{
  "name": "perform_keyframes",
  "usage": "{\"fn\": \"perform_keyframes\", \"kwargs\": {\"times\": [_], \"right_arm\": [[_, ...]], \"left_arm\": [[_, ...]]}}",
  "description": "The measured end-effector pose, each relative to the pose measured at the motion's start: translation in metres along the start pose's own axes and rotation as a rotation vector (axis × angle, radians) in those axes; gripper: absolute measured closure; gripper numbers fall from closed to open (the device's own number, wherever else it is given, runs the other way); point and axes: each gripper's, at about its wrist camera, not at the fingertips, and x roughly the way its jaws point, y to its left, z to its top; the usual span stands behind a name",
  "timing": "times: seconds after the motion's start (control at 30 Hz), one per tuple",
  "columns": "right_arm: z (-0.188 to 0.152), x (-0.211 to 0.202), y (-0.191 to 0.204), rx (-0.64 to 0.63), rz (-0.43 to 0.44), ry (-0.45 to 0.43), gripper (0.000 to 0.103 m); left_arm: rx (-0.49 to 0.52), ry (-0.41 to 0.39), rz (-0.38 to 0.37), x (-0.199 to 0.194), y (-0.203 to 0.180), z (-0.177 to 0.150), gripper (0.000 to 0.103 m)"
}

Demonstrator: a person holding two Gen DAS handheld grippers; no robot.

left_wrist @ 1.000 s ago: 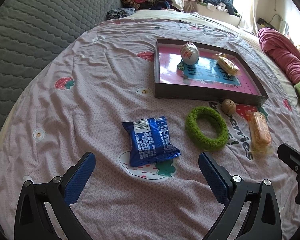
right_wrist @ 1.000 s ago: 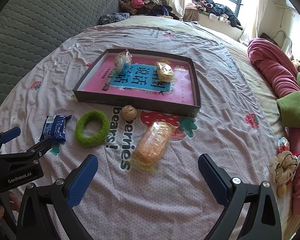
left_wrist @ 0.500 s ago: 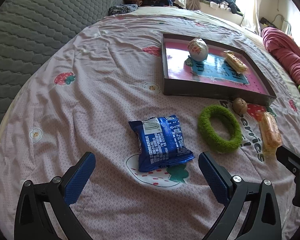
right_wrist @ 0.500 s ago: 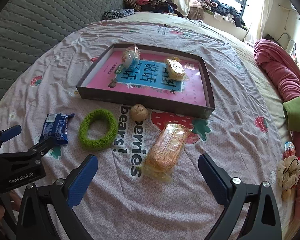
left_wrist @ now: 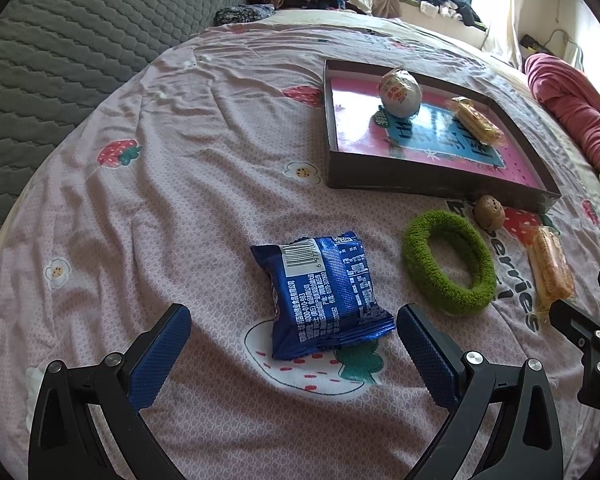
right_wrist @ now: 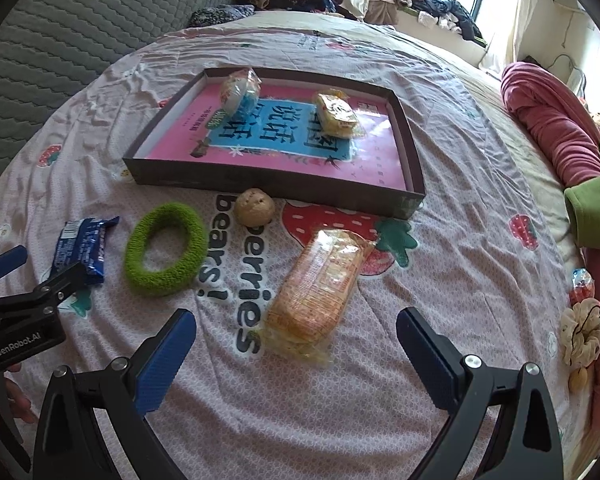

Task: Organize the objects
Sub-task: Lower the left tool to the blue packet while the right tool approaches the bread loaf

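Note:
A blue snack packet point(left_wrist: 325, 293) lies on the pink bedsheet just ahead of my open, empty left gripper point(left_wrist: 294, 346); it also shows in the right wrist view point(right_wrist: 81, 249). An orange cracker pack point(right_wrist: 315, 285) lies just ahead of my open, empty right gripper point(right_wrist: 296, 346). A green fuzzy ring point(left_wrist: 449, 262) and a walnut point(left_wrist: 489, 211) lie between them. A dark tray point(right_wrist: 276, 182) with a pink bottom holds a wrapped round ball point(right_wrist: 240, 90) and a yellow snack point(right_wrist: 336, 114).
A grey quilted headboard point(left_wrist: 60, 40) stands at the left. A pink blanket roll point(right_wrist: 552, 128) and green cloth point(right_wrist: 596, 208) lie at the right. A cream scrunchie point(right_wrist: 582, 330) and a small wrapped candy point(right_wrist: 580, 284) lie near the bed's right edge. Clothes pile by the window.
Both grippers have moved forward and lower. The blue packet is closer to the left fingers and the cracker pack closer to the right fingers. Both stay open.

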Motion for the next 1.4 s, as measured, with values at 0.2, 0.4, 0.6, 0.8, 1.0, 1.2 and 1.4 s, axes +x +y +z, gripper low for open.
{"fn": "perform_keyframes", "kwargs": {"times": [0.2,0.4,0.6,0.8,1.0,1.2,1.4], "right_arm": [[0.0,0.01,-0.005,0.02,-0.006,0.016,0.002],[0.002,0.02,-0.01,0.048,-0.008,0.032,0.002],[0.002,0.029,-0.014,0.072,-0.001,0.042,0.002],[0.004,0.036,-0.016,0.092,0.005,0.05,0.002],[0.006,0.043,-0.017,0.106,0.006,0.054,0.002],[0.005,0.05,-0.018,0.119,0.011,0.068,0.005],[0.006,0.052,-0.015,0.117,0.009,0.059,0.011]], "left_arm": [[0.001,0.008,-0.001,0.008,-0.002,0.001,0.001],[-0.003,0.01,0.003,0.017,-0.002,0.005,0.001],[-0.012,0.01,-0.002,0.024,-0.002,0.007,0.001],[-0.009,0.009,0.006,0.029,-0.002,0.009,0.001],[-0.005,0.004,0.013,0.032,-0.002,0.009,0.001],[0.005,0.003,0.019,0.036,-0.004,0.01,0.001],[0.013,0.003,0.025,0.038,-0.006,0.01,0.001]]}}
